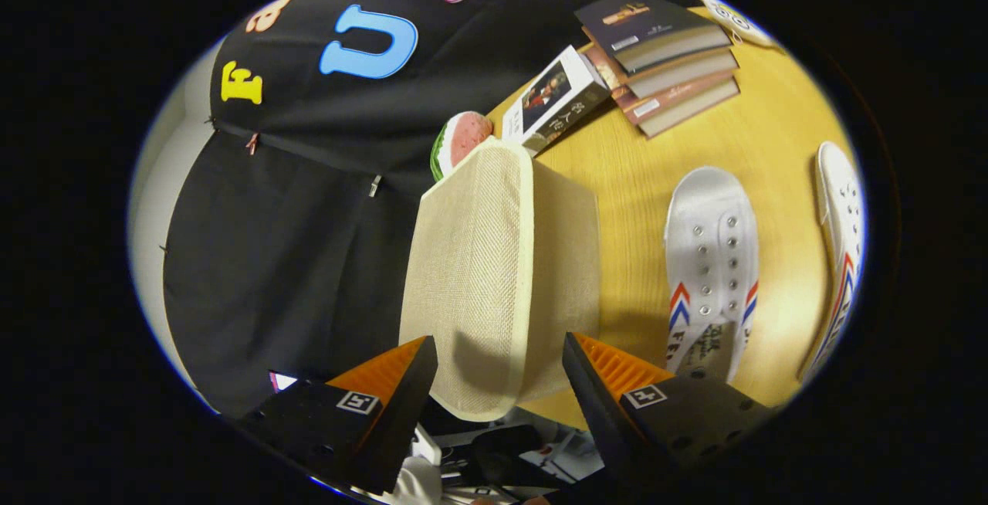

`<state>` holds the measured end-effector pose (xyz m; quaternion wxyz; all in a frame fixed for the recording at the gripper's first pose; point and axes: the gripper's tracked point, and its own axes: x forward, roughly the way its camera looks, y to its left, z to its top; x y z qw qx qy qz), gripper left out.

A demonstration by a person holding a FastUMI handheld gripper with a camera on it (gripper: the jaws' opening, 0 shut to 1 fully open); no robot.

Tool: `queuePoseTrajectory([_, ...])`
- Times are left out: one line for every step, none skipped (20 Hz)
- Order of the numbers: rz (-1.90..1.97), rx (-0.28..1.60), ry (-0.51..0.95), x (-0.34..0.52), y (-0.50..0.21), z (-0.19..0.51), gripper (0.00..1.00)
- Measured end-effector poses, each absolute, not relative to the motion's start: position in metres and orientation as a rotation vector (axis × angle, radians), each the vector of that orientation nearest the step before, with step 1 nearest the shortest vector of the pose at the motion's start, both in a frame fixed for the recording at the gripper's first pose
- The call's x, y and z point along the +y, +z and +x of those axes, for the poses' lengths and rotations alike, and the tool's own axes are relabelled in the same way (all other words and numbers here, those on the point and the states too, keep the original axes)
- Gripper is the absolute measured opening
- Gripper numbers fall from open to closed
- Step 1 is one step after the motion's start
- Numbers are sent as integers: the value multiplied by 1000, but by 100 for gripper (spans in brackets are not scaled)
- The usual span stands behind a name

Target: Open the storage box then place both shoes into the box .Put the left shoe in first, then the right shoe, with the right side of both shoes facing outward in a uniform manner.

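Here, stage: the storage box [502, 281] looks unopened, so the lid is likely the first job.
Gripper [500, 362]: released, fingers spread either side of the box's near edge, grasping nothing.
Shoes: left shoe [712, 273] and right shoe [841, 250] lie on the desk [633, 181] beside the box, waiting.

Your fingers [500, 381] stand apart, the storage box [502, 273] at twelve o'clock just ahead. On the bench [633, 173], two shoes [712, 258] lie at two o'clock, stacked books [664, 57] beyond.
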<state>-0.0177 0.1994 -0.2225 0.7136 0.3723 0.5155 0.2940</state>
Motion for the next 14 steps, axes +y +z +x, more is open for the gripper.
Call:
queuePoseTrajectory([847,1165,667,205,-223,-18,97])
queuePoseTrajectory([866,1183,685,210,-223,-20,97])
queuePoseTrajectory([875,1200,700,216,-224,-20,97])
queuePoseTrajectory([882,1219,710,219,-225,-23,96])
queuePoseTrajectory([890,1234,716,222,-226,-23,96])
queuePoseTrajectory([894,1246,702,223,-227,-23,93])
queuePoseTrajectory([895,1256,686,224,-232,-21,82])
queuePoseTrajectory([897,1272,691,223,-231,-23,65])
queuePoseTrajectory([911,1288,694,225,-230,-24,65])
queuePoseTrajectory([920,1301,688,223,-229,-23,55])
queuePoseTrajectory([920,1311,684,223,-229,-23,54])
queuePoseTrajectory([929,1316,673,218,-226,-23,46])
queuePoseTrajectory([937,1318,667,221,-226,-22,38])
queuePoseTrajectory([937,1317,666,223,-225,-22,30])
